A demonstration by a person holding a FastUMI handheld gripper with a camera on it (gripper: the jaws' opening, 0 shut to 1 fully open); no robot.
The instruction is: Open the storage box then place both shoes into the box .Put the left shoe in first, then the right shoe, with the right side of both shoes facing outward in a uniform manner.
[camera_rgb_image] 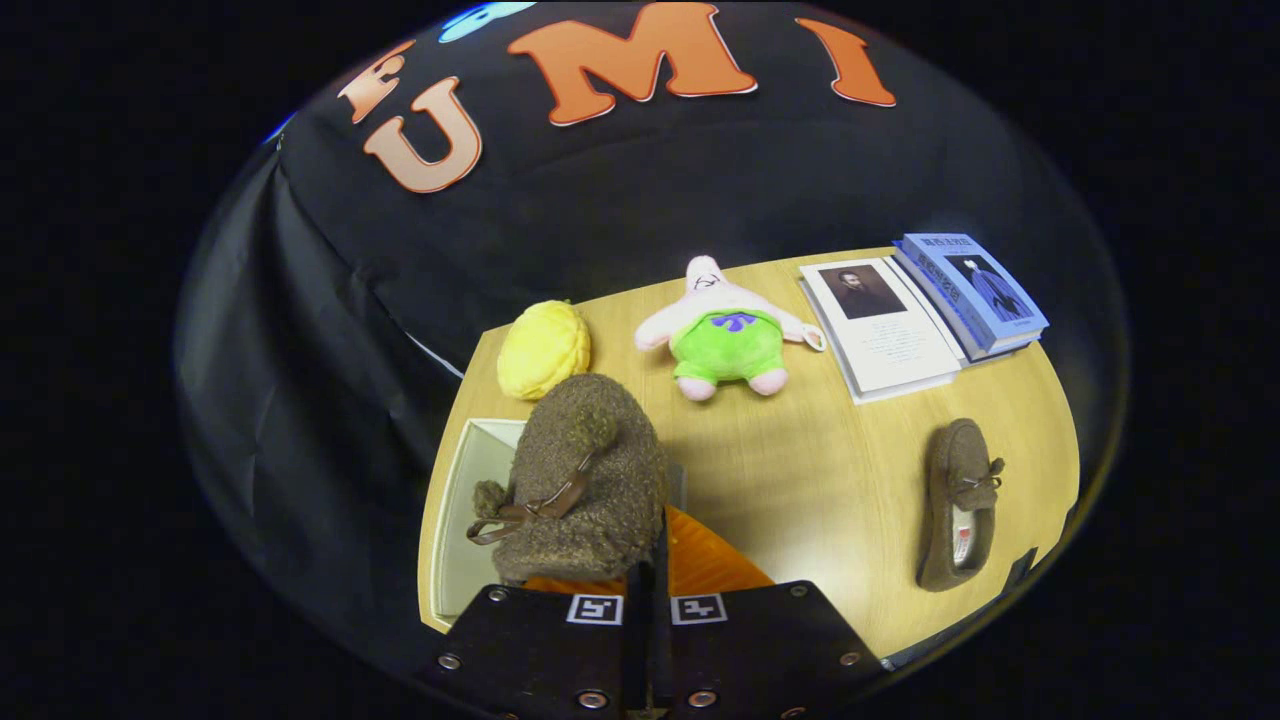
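Note:
A fuzzy brown slipper (585, 480) with a leather bow hangs toe-up just ahead of my gripper (648, 585). The fingers are pressed close together on the slipper's heel edge, holding it in the air. Beneath and left of it stands the storage box (470, 500), white inside, with its orange lid (705, 565) folded open toward me. The other brown slipper (960, 505) lies flat on the wooden table (820, 460), well to the right of my fingers, its sole down and opening showing.
A yellow plush ball (543, 348) sits beyond the box. A pink and green star-shaped plush toy (725, 335) lies at the table's middle back. One white book (880, 325) and a blue book (975, 290) rest at the far right.

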